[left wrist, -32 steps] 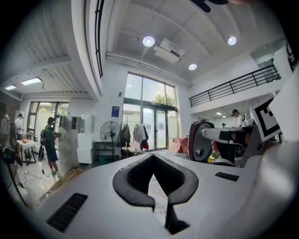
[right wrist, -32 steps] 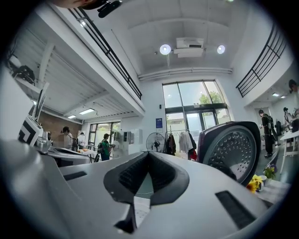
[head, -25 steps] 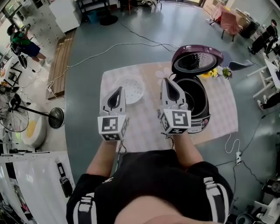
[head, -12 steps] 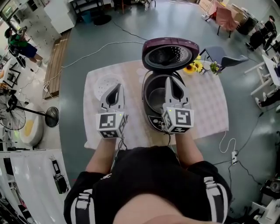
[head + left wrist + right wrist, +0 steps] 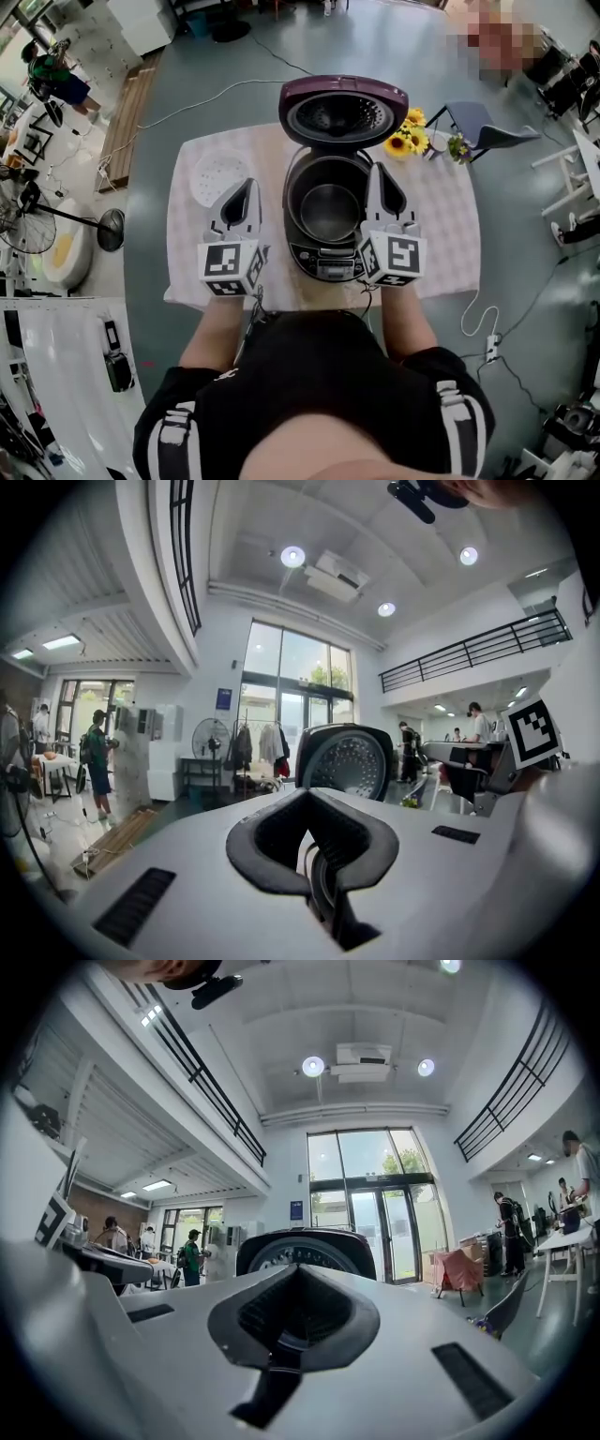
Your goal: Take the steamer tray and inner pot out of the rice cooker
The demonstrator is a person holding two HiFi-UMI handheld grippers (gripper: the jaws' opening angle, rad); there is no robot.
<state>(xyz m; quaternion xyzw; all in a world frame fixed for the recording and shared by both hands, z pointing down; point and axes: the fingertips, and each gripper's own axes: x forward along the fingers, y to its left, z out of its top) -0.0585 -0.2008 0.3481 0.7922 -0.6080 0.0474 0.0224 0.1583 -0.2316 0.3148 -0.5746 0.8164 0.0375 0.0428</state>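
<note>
**Rice cooker** [image 5: 323, 261]: dark body, centred on the table near the front edge, control panel facing the person. The lid [image 5: 344, 111] (purple rim, perforated inner plate) stands open at the far side.

**Inner pot** [image 5: 328, 208]: bare metal, seated in the cooker body.

**Steamer tray** [image 5: 217, 176]: white perforated disc, lying flat on the checked tablecloth [image 5: 441, 246] to the left of the cooker and apart from it.

**Left gripper** [image 5: 246, 186]: held roughly level over the cloth, left of the cooker. Its tip is just short of the tray's near edge as seen from the head view. The jaws are closed together with nothing between them, and its own view looks past them at the raised lid.

**Right gripper** [image 5: 382, 174]: just beside the cooker's right wall (whether it touches cannot be told). The jaws are pressed together and hold nothing.

**Sunflowers** [image 5: 405, 141]: yellow, at the far right of the table, near the lid.
</note>
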